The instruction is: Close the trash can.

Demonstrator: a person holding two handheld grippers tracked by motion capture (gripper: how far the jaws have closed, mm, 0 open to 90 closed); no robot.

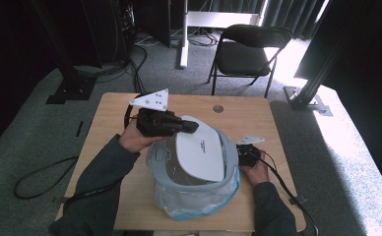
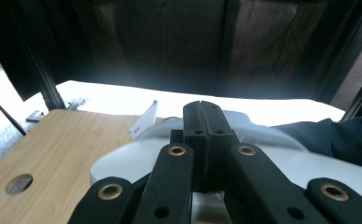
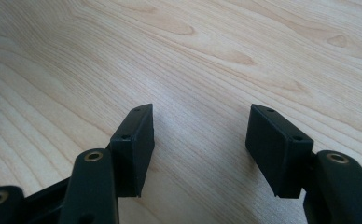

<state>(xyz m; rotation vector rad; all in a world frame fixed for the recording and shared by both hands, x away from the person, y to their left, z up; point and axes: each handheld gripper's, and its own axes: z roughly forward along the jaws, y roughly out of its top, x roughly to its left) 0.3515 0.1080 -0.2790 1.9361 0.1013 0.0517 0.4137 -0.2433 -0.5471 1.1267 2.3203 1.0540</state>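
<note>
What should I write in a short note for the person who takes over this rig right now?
Left gripper: shut, nothing between the jaws, tip at the upper edge of the white swing lid.
Right gripper: open, empty, low over bare wood of the table, to the right of the bin.
Bin: grey, with a pale plastic liner, near the table's front edge; lid sits tilted in its rim.
Done: nothing certain.
Left: probably pressing the lid level; check the liner stays tucked.
</note>
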